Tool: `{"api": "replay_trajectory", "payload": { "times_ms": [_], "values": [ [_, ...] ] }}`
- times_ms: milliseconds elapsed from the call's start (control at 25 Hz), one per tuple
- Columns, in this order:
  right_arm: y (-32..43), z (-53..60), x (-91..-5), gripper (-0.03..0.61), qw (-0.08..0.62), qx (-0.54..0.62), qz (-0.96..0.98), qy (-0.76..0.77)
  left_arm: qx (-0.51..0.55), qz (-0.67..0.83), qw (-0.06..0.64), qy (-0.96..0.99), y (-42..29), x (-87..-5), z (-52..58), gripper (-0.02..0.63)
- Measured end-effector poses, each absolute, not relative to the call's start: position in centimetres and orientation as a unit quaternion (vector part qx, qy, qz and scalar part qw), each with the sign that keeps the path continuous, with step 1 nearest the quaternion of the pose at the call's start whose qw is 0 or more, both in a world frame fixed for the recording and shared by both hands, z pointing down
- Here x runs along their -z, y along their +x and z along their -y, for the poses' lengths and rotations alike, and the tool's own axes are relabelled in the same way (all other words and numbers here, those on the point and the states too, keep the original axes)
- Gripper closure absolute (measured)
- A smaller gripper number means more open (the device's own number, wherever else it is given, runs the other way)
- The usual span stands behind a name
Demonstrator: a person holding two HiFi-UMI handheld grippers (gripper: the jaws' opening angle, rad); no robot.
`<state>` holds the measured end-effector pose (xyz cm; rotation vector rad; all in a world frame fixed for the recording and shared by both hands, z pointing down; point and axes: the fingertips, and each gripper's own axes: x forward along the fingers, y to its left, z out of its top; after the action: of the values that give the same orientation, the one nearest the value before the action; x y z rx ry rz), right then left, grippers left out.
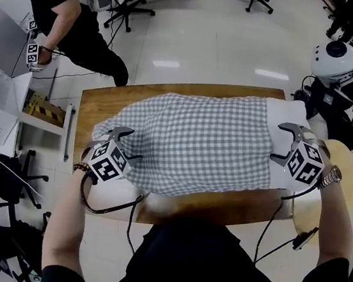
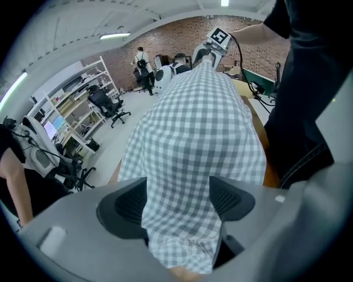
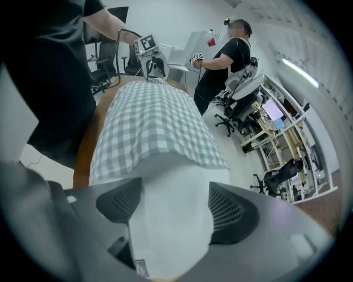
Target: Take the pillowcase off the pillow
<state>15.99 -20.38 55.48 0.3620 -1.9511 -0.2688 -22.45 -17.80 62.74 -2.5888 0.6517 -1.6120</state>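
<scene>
Jaws of my left gripper [image 2: 177, 198] stand apart around the pillowcase [image 2: 193, 126] end, those of my right gripper [image 3: 171, 205] around the bare pillow [image 3: 176, 171] end at the right edge of the table [image 1: 104, 105]. Only that end is uncovered; stripping remains.

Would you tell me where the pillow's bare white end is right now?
In the head view, the white end sticks out of the checked pillowcase at the right side of the table, between the open jaws of the right gripper.
</scene>
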Motion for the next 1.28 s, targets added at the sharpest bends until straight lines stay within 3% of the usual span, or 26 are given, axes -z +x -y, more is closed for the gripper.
{"api": "replay_trajectory", "payload": {
  "times_ms": [800,1280],
  "values": [
    [17.4,23.9,-57.1,0.169,0.506,0.015,0.850,0.148,0.623,-0.103,-0.021,-0.775,-22.9,-74.0,21.4,0.229],
    [16.1,25.5,-60.7,0.167,0.532,0.010,0.838,0.123,0.640,-0.065,-0.046,-0.764,-23.5,-77.8,22.9,0.219]
  ]
}}
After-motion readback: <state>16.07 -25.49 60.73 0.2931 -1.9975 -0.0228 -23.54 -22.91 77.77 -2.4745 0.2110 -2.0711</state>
